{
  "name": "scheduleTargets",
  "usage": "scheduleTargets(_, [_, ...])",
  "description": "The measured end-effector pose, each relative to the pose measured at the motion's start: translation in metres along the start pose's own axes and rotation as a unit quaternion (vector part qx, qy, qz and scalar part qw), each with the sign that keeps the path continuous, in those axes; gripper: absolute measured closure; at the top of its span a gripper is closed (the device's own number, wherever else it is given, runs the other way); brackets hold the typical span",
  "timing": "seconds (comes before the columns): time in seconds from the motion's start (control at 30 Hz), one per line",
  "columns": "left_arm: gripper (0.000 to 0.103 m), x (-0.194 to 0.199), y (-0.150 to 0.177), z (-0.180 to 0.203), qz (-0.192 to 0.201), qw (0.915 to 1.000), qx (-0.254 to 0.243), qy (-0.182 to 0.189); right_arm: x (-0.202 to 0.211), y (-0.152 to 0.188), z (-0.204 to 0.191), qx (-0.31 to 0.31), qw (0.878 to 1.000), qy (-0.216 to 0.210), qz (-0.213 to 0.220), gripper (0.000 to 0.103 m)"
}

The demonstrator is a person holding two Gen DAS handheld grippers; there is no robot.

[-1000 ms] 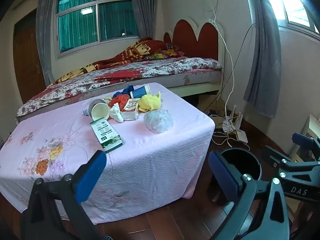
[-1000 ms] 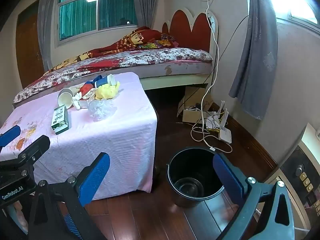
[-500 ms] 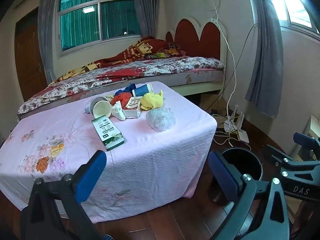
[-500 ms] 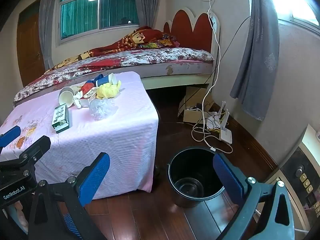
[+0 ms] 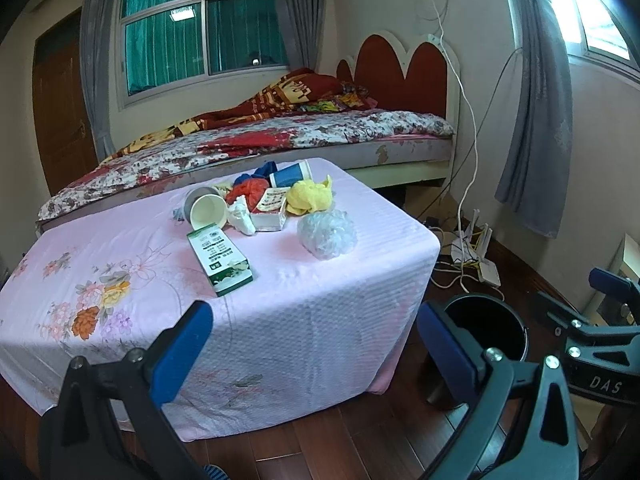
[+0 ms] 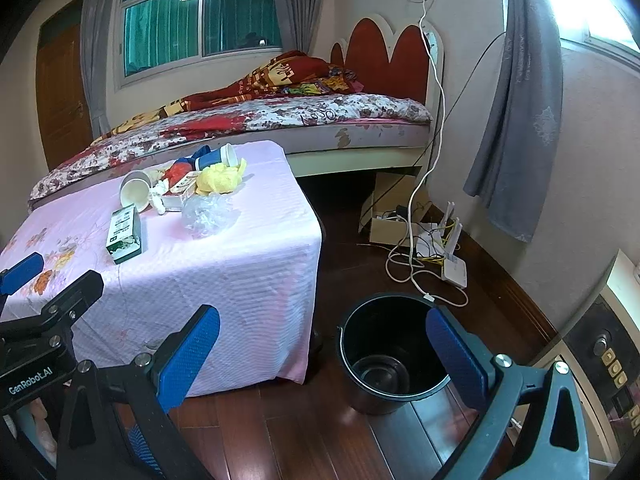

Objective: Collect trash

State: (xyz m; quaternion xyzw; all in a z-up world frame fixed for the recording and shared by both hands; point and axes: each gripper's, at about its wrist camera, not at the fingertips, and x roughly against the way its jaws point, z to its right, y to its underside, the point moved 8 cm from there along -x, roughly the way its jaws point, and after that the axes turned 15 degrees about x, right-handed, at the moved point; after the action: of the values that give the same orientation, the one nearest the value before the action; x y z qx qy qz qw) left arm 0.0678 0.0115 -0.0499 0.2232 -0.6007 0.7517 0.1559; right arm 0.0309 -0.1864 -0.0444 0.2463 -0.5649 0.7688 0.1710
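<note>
I hold both grippers, left gripper (image 5: 312, 344) and right gripper (image 6: 322, 344), with jaws wide and empty. The trash (image 5: 276, 204) sits heaped on the desk (image 5: 340, 280); the bucket (image 6: 390, 354) waits beside the desk for drops.

Setting: home bedroom. Far side: bed (image 5: 280, 140) with floral sheet, red patterned blanket, red scalloped headboard (image 5: 400, 68). Grey curtains (image 5: 532, 120) at two windows; wooden door (image 5: 60, 112) far left. Dark wood floor (image 6: 280, 432). Near: low worktop (image 5: 120, 280) under pink floral cloth. Router and cables (image 6: 448, 256) on floor, right.
</note>
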Motion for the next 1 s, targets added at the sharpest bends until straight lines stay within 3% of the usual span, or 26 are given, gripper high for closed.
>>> scheduleTargets(1.0, [0.001, -0.0037, 0.0058, -0.0049, -0.005, 1.0000, 0.001, -0.002, -0.0018, 0.0001, -0.0045, 0.003, 1.000, 0.000, -0.001, 0.000])
